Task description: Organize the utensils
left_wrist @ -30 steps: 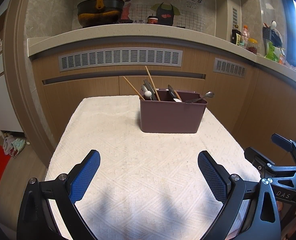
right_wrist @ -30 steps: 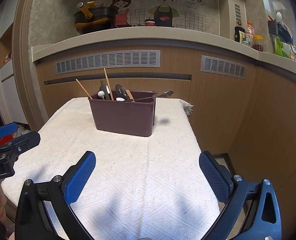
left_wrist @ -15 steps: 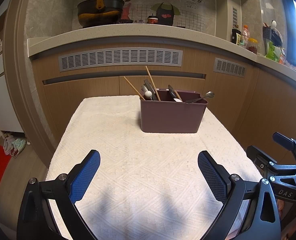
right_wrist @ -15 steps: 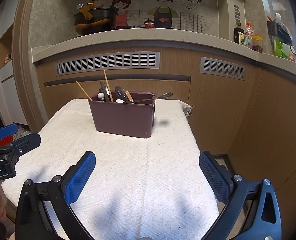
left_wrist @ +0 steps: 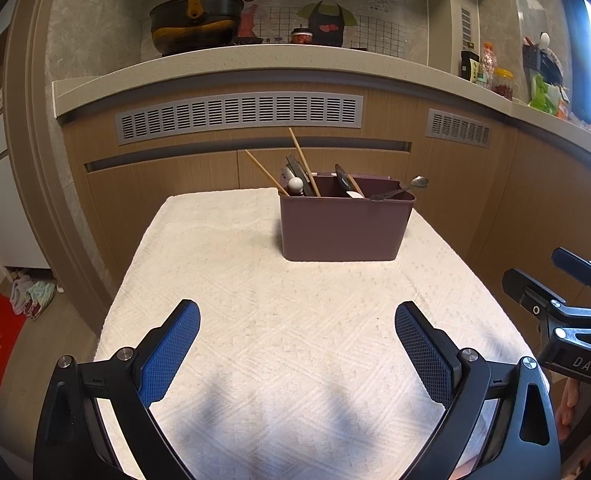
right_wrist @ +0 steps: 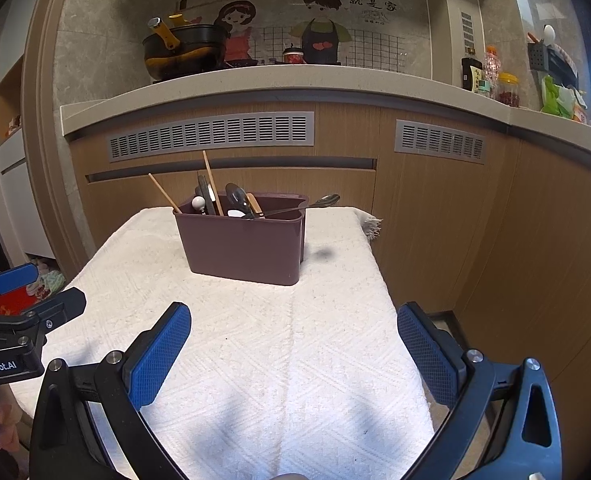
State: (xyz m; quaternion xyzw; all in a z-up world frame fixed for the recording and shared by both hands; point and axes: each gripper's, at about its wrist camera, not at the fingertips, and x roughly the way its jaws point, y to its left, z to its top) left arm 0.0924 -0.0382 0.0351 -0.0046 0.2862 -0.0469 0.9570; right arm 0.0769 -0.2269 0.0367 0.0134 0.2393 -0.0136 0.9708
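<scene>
Risk assessment: the steel spoon (left_wrist: 400, 189) lies across the right rim of the maroon utensil caddy (left_wrist: 343, 224) with its bowl overhanging; in my judgement, a careless nudge of the caddy could tip it onto the towel-covered table (left_wrist: 279, 320). The chopsticks (left_wrist: 301, 160) lean loosely at the caddy's left end and could snag a passing claw.

Left claw (left_wrist: 295, 340): spread wide, empty, hovering short of the caddy. Right claw (right_wrist: 293, 340): likewise wide apart, holding and touching nothing. The caddy stands toward the table's far end.

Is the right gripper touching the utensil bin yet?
Apart. The right wrist view shows bare white cloth between the open right gripper and the utensil bin.
</scene>
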